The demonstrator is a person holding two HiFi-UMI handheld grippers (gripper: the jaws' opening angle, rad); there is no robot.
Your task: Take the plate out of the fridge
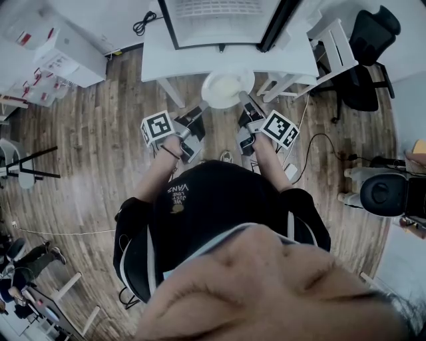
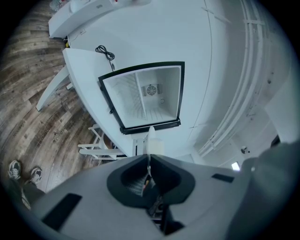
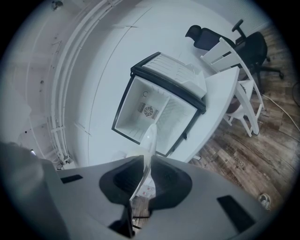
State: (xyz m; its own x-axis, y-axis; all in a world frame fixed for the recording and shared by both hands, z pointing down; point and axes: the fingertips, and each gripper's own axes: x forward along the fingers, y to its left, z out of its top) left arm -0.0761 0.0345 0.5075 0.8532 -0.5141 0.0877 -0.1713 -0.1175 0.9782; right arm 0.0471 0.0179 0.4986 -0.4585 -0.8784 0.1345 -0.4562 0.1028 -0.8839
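Beyond the person's black shirt [image 1: 219,206], the left gripper [image 1: 202,113] and right gripper [image 1: 243,101] each pinch the white plate [image 1: 226,88] by its thin rim, just outside the open fridge [image 1: 219,16], so it could slip and drop if one hand tilts.

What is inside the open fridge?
The fridge looks empty: white walls and a round vent at the back. The plate hides a thin strip of its floor.
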